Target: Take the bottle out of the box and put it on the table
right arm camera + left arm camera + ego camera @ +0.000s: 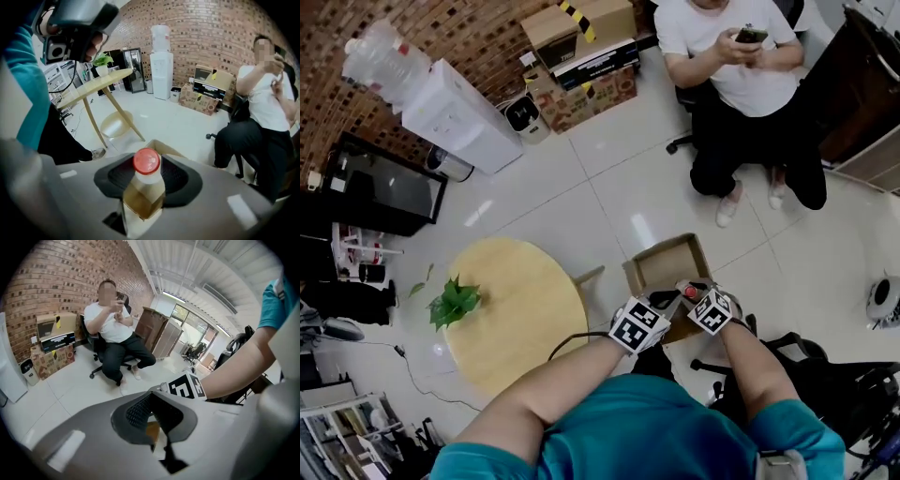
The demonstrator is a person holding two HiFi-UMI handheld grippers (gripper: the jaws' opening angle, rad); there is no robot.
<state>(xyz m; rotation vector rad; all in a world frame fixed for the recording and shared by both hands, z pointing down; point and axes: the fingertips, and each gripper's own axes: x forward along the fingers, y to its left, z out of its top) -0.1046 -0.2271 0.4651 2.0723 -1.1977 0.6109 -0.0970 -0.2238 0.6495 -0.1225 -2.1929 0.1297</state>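
Observation:
A clear bottle [143, 194] of amber liquid with a red cap [691, 292] stands upright between the jaws of my right gripper [146, 180], which is shut on it and holds it above the open cardboard box [667, 265] on the floor. In the right gripper view the box's edge [165, 147] shows just behind the cap. My left gripper [661, 302] hangs close beside the right one over the box; in the left gripper view its jaws [152, 401] are shut with nothing between them. The round wooden table [520, 319] lies to the left.
A small green plant [453, 302] stands on the table's left part. A person sits on an office chair [741, 103] beyond the box, looking at a phone. A water dispenser [455, 112] and stacked cartons [581, 56] line the brick wall. Another chair [825, 384] is at my right.

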